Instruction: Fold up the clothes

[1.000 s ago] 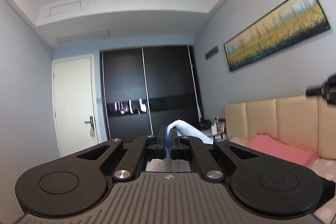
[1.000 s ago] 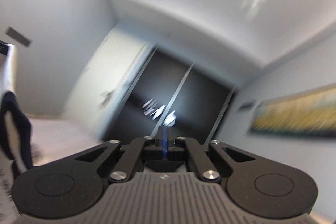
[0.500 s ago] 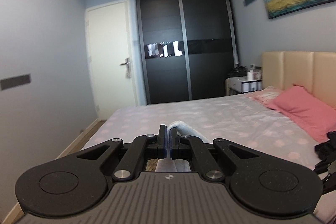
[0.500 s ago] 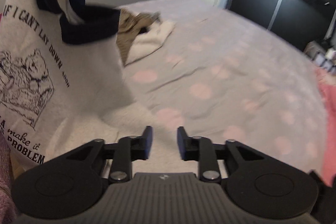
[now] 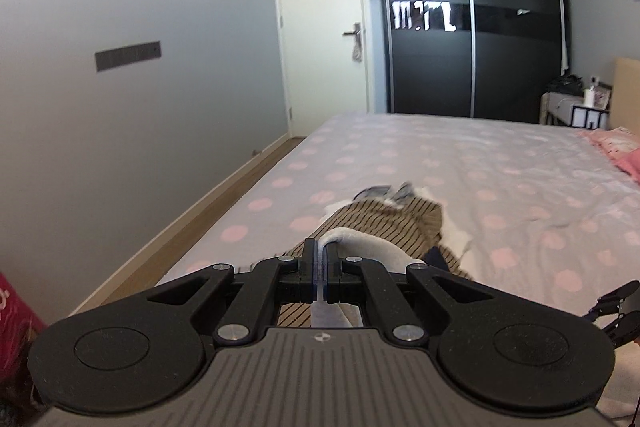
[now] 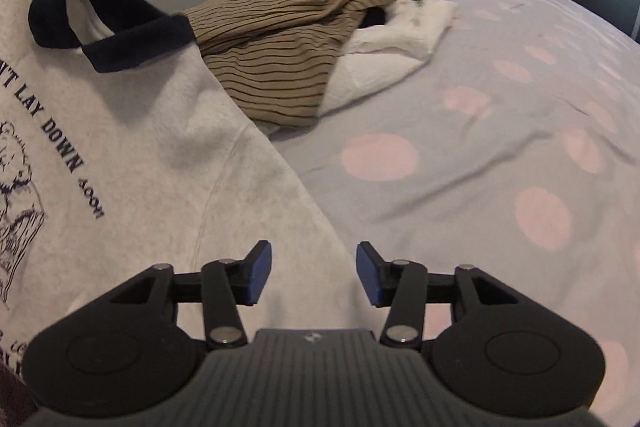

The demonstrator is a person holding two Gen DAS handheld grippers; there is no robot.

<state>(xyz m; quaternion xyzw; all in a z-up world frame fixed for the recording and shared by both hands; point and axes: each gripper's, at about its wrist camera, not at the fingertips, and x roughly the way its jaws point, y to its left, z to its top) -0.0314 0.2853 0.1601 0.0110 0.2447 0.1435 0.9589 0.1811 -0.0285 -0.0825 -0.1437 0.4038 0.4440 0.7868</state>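
A light grey sweatshirt (image 6: 168,163) with a navy collar (image 6: 116,27) and black printed text lies spread over the near left of the bed. My left gripper (image 5: 319,251) is shut on a fold of this grey sweatshirt (image 5: 372,247), held above the bed. My right gripper (image 6: 314,269) is open and empty, low over the sweatshirt's right edge. The right gripper also shows at the right edge of the left wrist view (image 5: 618,307).
A tan striped garment (image 6: 288,43) lies crumpled on white clothes (image 6: 404,35) beyond the sweatshirt; the pile shows in the left view too (image 5: 384,219). The bed sheet (image 6: 500,131) is lilac with pink dots. A pink pillow (image 5: 628,155), wardrobe (image 5: 468,27) and door (image 5: 320,27) stand beyond.
Both grippers tilted down from the ceiling and wall toward the bed. The right gripper opened wide and dropped low over the sweatshirt. The left stayed shut on the fabric.
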